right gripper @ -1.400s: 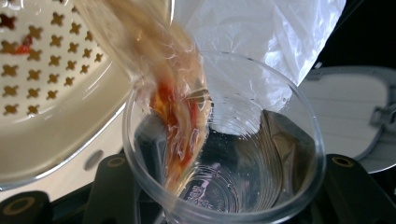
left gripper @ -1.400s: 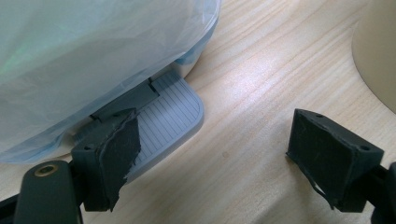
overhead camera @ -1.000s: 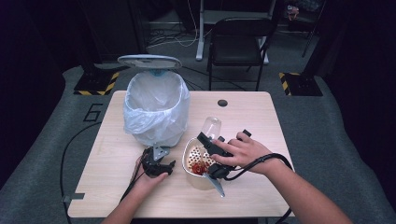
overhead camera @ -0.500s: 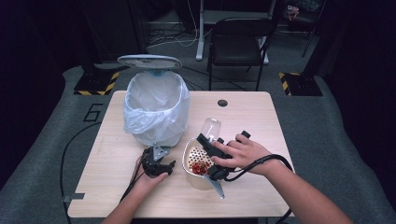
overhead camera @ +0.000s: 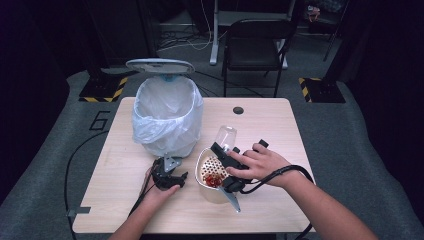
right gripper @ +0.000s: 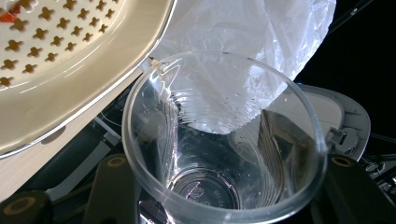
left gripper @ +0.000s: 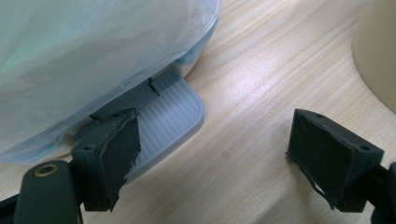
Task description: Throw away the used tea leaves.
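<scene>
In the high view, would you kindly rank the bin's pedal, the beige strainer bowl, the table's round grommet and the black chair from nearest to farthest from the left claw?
1. Pedal, just beyond the left claw, at the bin's foot.
2. Strainer bowl, to its right on the table.
3. Grommet, near the table's far edge.
4. Chair, on the floor beyond the table.

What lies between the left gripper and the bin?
The bin's grey pedal, on the table. The left gripper view shows it just ahead of the open left gripper, under the bin.

Black claw [left gripper: 224, 158] – torn pads, brass screws.
</scene>
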Demonstrator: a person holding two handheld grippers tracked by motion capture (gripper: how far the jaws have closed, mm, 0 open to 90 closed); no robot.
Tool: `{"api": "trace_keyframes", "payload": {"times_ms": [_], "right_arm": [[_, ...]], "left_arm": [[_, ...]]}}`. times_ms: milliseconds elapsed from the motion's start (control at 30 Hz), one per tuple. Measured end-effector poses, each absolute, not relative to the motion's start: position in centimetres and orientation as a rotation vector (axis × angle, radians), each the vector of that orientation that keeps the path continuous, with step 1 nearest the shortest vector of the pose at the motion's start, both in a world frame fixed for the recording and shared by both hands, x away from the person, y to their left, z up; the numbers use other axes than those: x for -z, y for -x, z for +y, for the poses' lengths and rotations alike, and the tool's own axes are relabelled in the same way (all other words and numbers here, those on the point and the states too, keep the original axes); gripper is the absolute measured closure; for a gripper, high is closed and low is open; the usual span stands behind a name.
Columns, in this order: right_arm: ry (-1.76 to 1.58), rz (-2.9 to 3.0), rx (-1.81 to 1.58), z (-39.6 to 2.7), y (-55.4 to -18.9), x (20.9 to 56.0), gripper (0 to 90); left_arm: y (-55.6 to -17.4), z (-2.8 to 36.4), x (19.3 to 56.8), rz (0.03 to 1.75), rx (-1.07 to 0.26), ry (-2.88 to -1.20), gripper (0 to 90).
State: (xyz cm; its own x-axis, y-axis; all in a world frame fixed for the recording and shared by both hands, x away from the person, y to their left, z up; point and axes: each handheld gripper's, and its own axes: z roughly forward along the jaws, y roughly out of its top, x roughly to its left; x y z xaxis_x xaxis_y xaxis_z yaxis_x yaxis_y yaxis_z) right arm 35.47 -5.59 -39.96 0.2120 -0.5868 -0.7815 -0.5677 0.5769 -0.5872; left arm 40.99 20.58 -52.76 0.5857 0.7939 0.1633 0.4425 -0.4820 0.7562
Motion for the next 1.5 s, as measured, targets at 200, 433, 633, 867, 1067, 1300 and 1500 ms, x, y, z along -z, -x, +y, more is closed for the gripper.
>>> {"api": "trace_keyframes", "payload": {"times_ms": [200,433,633,867,1067,1300,1500], "right_arm": [[1.001,1.440,-0.038,-5.7,-35.5,40.2,45.0],[1.055,1.432,0.015,-5.6,-35.4,39.8,45.0],[1.002,1.438,-0.038,-5.8,-35.5,40.1,45.0],[0.984,1.484,-0.058,-5.7,-35.2,39.3,45.0],[0.954,1.576,-0.183,-5.6,-35.2,37.1,44.8],[0.768,1.773,-0.437,-6.2,-36.1,35.3,44.8],[0.650,1.940,-0.571,-6.7,-37.1,34.7,44.8]], "left_arm": [[-41.0,20.6,52.8,0.978,-0.666,-2.136,16.6],[-41.0,20.6,52.8,0.978,-0.665,-2.137,16.6],[-41.0,20.6,52.8,0.978,-0.665,-2.137,16.6],[-41.0,20.6,52.7,0.977,-0.654,-2.147,16.6],[-41.0,20.7,52.6,0.971,-0.656,-2.158,16.6],[-41.0,20.5,52.8,0.987,-0.653,-2.131,16.6],[-41.0,20.5,52.8,0.985,-0.653,-2.133,16.6]]}}
